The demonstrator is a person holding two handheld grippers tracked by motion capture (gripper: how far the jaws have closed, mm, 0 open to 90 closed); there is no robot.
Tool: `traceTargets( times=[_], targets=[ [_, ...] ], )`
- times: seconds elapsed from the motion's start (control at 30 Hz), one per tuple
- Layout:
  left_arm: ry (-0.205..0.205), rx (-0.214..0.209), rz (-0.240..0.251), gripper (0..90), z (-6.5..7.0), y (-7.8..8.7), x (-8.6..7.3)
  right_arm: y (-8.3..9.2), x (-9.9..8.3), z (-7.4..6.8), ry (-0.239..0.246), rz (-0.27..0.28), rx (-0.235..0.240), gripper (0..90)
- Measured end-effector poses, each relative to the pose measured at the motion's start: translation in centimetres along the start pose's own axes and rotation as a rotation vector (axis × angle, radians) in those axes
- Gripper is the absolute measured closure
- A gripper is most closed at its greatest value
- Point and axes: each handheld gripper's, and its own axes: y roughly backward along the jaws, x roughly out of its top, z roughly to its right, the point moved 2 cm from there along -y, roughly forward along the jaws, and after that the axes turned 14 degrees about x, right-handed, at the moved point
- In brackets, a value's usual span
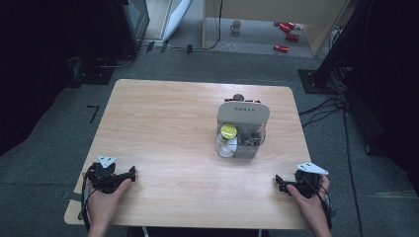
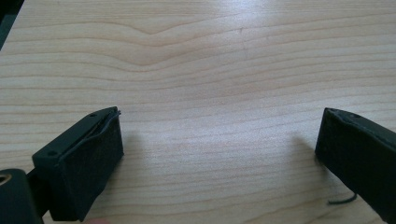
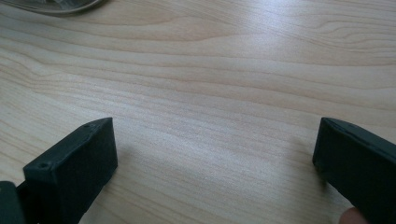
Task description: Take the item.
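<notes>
Clear container (image 1: 242, 132) with grey lid right of tabletop (image 1: 163, 128) centre, lid lettering too small to read, long axis running away from near edge, yellow-capped jar (image 1: 228, 132) inside, left gripper (image 1: 132, 172) and right gripper (image 1: 278, 180) resting at near corners, well apart from container, fingers (image 2: 86, 158) of both spread wide, grasping nothing.

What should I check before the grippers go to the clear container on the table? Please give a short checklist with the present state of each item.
1. Left gripper jaws open with nothing between them: ok, the left gripper view has bare wood between them.
2. Right gripper jaws open with nothing between them: ok.
3. Clear container stands upright on the table: ok.
4. Container lid open or closed: cannot tell; a grey lid part lies at its far end.
5. Yellow-capped item can be seen inside the container: ok; the other contents are too small to name.
6. Free path over the wood from both grippers to the container: ok.
</notes>
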Motion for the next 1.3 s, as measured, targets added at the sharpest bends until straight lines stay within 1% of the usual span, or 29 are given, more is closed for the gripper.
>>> traceTargets(
  times=[0.17,0.23,0.27,0.33,0.37,0.4,0.43,0.47,0.5,0.57,0.6,0.63,0.73,0.83,0.87,0.9,1.03,1.07,1.13,1.2,1.23,1.3],
  targets=[
    [-0.003,-0.002,0.000,1.1,0.0,0.0,0.0,0.1,0.0,0.1,-0.016,0.011,-0.009,2.2],
    [-0.002,-0.001,0.000,1.1,0.0,-0.1,0.0,0.3,0.2,0.3,-0.052,0.035,-0.006,3.8],
    [-0.012,-0.011,0.002,1.1,-0.1,-0.1,0.1,0.5,0.4,0.4,-0.064,0.044,-0.006,4.1],
    [-0.013,-0.016,0.004,1.1,-0.1,-0.2,0.1,0.9,0.9,0.4,-0.066,0.066,-0.026,5.5],
    [-0.013,-0.016,0.004,1.1,-0.1,-0.2,0.1,0.9,0.9,0.4,-0.066,0.066,-0.026,5.5],
    [-0.014,-0.015,0.004,1.1,-0.1,-0.2,0.1,1.4,1.6,0.3,-0.068,0.095,-0.036,6.3],
    [-0.014,-0.013,0.002,1.1,-0.1,-0.1,0.1,1.7,1.9,0.3,-0.070,0.109,-0.038,6.6],
    [-0.014,-0.013,0.002,1.1,-0.1,-0.1,0.1,1.7,1.9,0.3,-0.070,0.109,-0.038,6.6],
    [-0.009,-0.008,0.001,1.1,-0.1,-0.1,0.1,2.0,2.7,0.0,-0.075,0.135,-0.034,7.6],
    [-0.010,-0.008,0.001,1.1,-0.1,-0.1,0.1,2.3,3.6,-0.3,-0.067,0.152,-0.027,8.0],
    [-0.010,-0.008,0.001,1.1,-0.1,-0.1,0.1,2.3,3.6,-0.3,-0.067,0.152,-0.027,8.0],
    [-0.010,-0.008,0.000,1.1,-0.1,-0.1,0.1,2.4,4.5,-0.7,-0.051,0.164,-0.023,8.7],
    [-0.009,-0.008,0.001,1.1,-0.1,-0.1,0.1,2.6,6.0,-1.3,-0.032,0.188,-0.010,10.3],
    [-0.010,-0.008,0.001,1.1,-0.1,-0.1,0.1,2.5,7.3,-2.0,-0.012,0.197,0.005,10.5],
    [-0.010,-0.008,0.001,1.1,-0.1,-0.1,0.1,2.5,7.3,-2.0,-0.012,0.197,0.005,10.5],
    [-0.010,-0.007,0.001,1.1,-0.1,-0.1,0.1,2.5,8.1,-2.3,0.000,0.200,0.016,10.6],
    [-0.011,-0.007,0.000,1.1,-0.1,-0.1,0.1,2.5,9.5,-2.8,0.009,0.218,0.029,11.1],
    [-0.011,-0.007,0.000,1.1,-0.1,-0.1,0.1,2.5,9.5,-2.8,0.009,0.218,0.029,11.1],
    [-0.011,-0.008,0.000,1.1,-0.1,-0.1,0.1,2.5,10.5,-3.1,0.012,0.233,0.043,13.0],
    [-0.012,-0.009,0.001,1.1,-0.1,-0.1,0.1,2.5,10.7,-3.2,0.014,0.234,0.052,13.7],
    [-0.013,-0.014,0.004,1.1,0.0,-0.1,0.1,2.4,11.3,-3.5,0.010,0.235,0.082,16.4],
    [-0.013,-0.014,0.004,1.1,0.0,-0.1,0.1,2.3,11.8,-3.6,0.010,0.243,0.092,19.5]
  ],
)
